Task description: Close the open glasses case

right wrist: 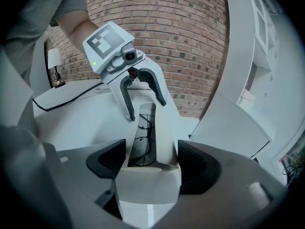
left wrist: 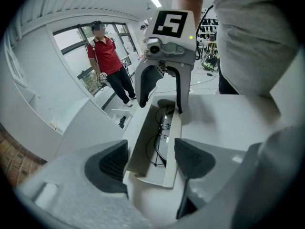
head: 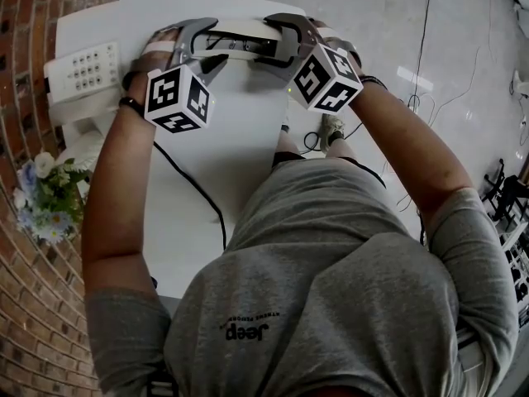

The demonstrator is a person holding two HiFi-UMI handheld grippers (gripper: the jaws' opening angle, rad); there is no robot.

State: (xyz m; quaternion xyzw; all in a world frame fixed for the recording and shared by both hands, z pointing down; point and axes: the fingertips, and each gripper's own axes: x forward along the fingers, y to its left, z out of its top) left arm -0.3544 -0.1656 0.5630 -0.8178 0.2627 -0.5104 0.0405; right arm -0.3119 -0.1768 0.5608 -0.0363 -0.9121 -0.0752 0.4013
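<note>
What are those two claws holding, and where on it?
The open glasses case: the left gripper pinches one end, the right gripper the other, with the fingers against its long sides.

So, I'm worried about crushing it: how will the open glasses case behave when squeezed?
The glasses case looks stiff-walled, so it should probably hinge shut rather than buckle. On the smooth table it may slide unless held at both ends. The thin-framed glasses inside could get pinched.
</note>
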